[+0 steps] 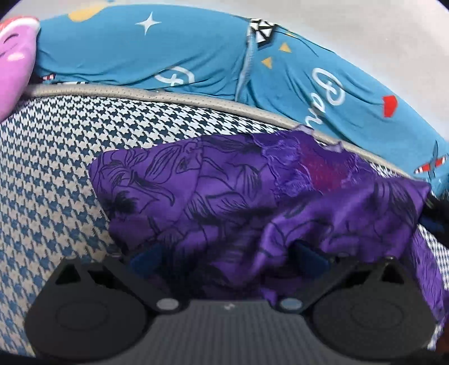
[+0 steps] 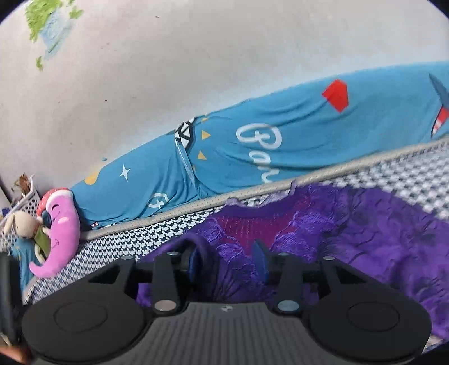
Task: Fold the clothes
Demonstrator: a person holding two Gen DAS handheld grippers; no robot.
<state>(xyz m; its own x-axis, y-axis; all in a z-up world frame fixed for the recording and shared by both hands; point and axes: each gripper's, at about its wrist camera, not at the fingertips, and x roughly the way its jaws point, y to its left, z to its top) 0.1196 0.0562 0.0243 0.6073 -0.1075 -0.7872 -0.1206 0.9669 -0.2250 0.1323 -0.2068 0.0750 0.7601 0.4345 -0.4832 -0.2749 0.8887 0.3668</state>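
- On the houndstooth mattress (image 1: 56, 168), a purple floral garment (image 1: 224, 196) with a lace neckline panel is spread loosely, its far edge just touching the grey piping (image 1: 168, 97) below the blue printed bedding (image 1: 140, 56).
- The left gripper (image 1: 224, 261) looks to be spread fairly wide, with purple fabric draped thickly between and over its blue fingers (image 1: 308, 255); whether the cloth is really pinched can't be told from this view.
- The right gripper (image 2: 228, 261) is also parted, fingers pressed down into the lace area near the neckline, nothing clearly clamped.
- Progress, as a guess: pretty early. The garment is still rumpled and bunched near the left gripper, and no clean fold line can be seen. Smoothing and the actual folds appear to be left.
- Only in the right wrist view: a beige bunny toy (image 2: 23, 224) at far left, a white perforated basket (image 2: 25, 196) behind it, leaf decals (image 2: 47, 19) on the wall, and the flatter right part of the garment.
- A pink elephant plush (image 2: 60, 233) is seen whole in the right view, while just its head is caught at the edge in the left one.
- Only in the left view: the bunched near folds close up.
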